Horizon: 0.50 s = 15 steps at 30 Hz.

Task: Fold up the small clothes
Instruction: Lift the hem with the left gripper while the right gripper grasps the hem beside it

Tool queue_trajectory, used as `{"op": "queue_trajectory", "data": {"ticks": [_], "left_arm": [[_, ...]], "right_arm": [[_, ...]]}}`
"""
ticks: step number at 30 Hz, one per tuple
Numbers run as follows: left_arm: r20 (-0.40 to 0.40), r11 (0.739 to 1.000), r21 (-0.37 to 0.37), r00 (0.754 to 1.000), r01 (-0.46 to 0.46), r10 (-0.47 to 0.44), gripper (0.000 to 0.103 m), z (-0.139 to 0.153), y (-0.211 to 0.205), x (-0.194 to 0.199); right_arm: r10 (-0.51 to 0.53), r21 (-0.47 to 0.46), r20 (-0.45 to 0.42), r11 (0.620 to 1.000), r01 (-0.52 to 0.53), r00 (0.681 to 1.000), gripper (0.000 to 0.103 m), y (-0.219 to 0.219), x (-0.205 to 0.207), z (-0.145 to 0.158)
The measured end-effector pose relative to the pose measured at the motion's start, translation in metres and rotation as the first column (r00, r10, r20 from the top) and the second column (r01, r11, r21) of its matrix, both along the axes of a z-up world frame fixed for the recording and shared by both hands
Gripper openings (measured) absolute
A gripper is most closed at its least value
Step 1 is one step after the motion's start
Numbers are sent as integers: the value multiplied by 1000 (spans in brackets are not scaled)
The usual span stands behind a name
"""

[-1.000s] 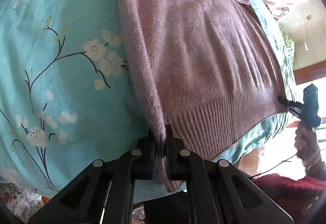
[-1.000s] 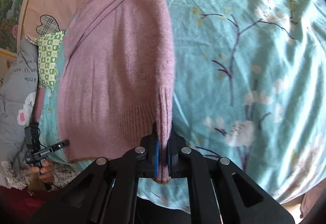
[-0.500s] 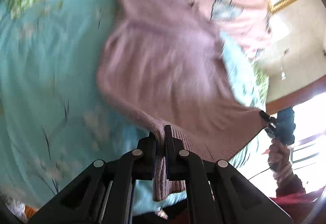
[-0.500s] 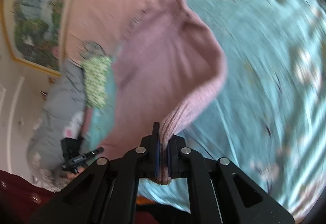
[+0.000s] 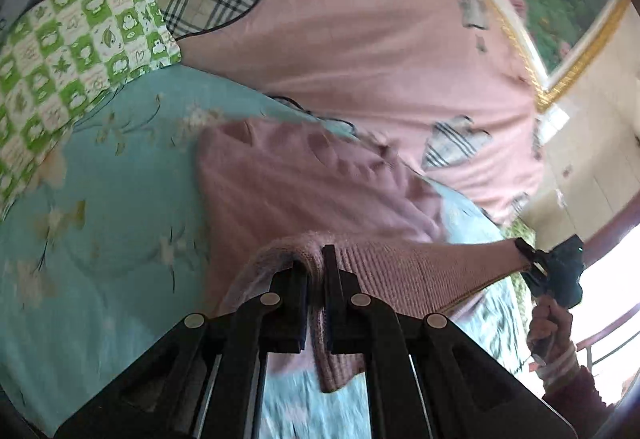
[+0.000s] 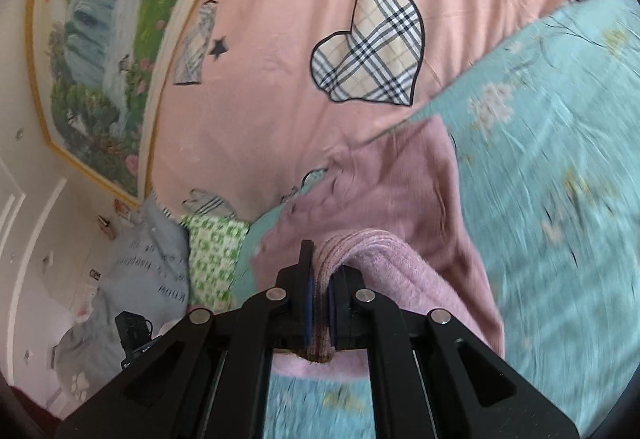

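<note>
A mauve knitted sweater point(image 5: 304, 191) is seen half lifted from a turquoise floral bedsheet point(image 5: 100, 239), its ribbed hem point(image 5: 420, 267) raised and stretched taut in the air above the body of the garment. The upper part, with shoulders and neckline, is left lying flat on the sheet, close beside a pink quilt with plaid hearts point(image 6: 280, 79). In the right wrist view the ribbed edge point(image 6: 360, 251) is bunched into a thick roll and curled over the flat lower layer point(image 6: 400, 191), so that the garment is doubled on itself.
</note>
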<state>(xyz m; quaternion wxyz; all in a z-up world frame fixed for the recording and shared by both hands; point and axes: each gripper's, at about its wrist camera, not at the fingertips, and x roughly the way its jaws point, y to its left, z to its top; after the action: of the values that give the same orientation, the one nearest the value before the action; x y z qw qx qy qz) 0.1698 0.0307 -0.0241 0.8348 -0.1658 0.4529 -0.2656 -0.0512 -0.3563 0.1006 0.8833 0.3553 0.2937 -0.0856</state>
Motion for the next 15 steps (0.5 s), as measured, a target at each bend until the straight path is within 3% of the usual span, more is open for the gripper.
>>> {"op": "queue_trajectory", "data": {"ticks": [5, 15], "left_arm": [[-29, 998, 31, 998, -60, 61, 3, -27, -14, 63], [-134, 983, 104, 978, -149, 163, 3, -99, -24, 144]], "right_arm": [[0, -10, -52, 1000, -1, 999, 6, -32, 71, -23], [-51, -50, -194, 998, 42, 980, 6, -89, 148, -85]]}}
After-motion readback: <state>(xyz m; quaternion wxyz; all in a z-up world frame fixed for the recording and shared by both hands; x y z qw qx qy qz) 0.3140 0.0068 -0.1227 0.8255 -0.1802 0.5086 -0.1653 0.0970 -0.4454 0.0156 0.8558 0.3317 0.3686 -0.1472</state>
